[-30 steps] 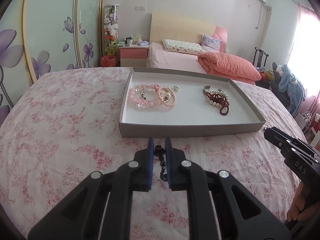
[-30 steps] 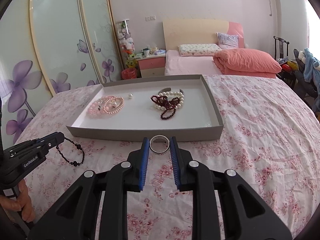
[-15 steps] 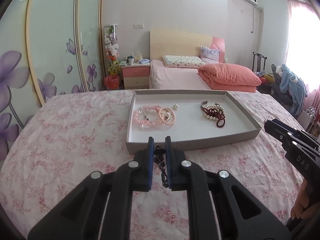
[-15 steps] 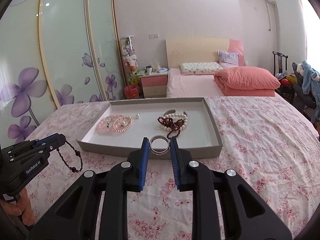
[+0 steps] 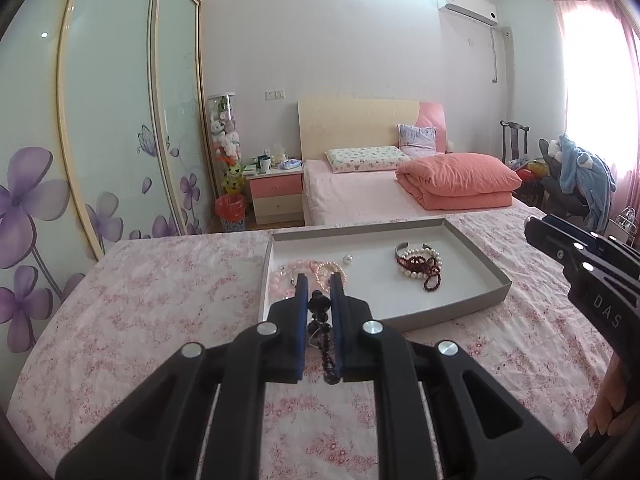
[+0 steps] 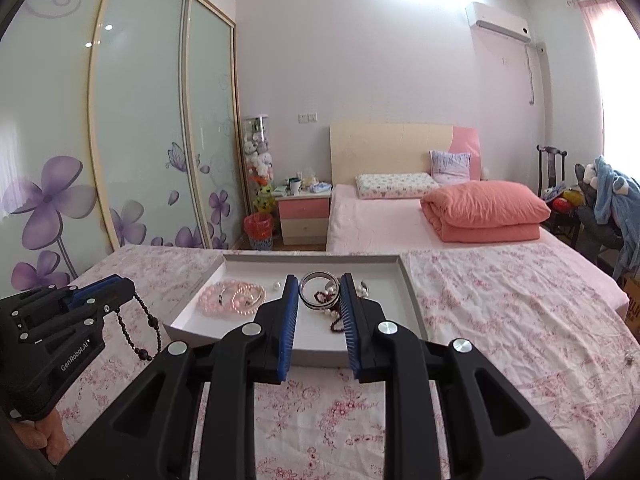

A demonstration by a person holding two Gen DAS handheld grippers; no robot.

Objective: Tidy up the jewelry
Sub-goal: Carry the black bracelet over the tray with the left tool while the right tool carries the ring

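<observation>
Work surface: a bed covered in a pink floral sheet (image 5: 160, 300). On it sits a shallow grey tray (image 5: 486, 268) with a white floor.

Tray contents: pink bead bracelets (image 6: 232, 298) at the left, a single loose pearl (image 5: 347, 259) beside them, and a tangle of pearl and dark red beads (image 5: 420, 266) toward the right.

Left gripper (image 5: 319, 290): jaws drawn narrow, clamped on a black bead bracelet (image 6: 140, 330) that hangs from the tips above the sheet, just short of the tray's near left corner.

Right gripper (image 6: 319, 286): jaws set moderately apart, pinching a silver bangle (image 6: 318, 291) upright between the blue pads, held above the tray's near edge.

Room: sliding wardrobe doors (image 5: 108, 120) with purple flower decals along the left wall; a second bed (image 6: 380, 220) with a folded salmon quilt (image 6: 484, 212) and pillows beyond; a pink and cream nightstand (image 6: 306, 218) with small items on top; a red waste bin (image 6: 259, 230); an air conditioner (image 6: 500, 22) high on the wall; a dark chair at the right draped with blue clothing (image 6: 614, 196).
</observation>
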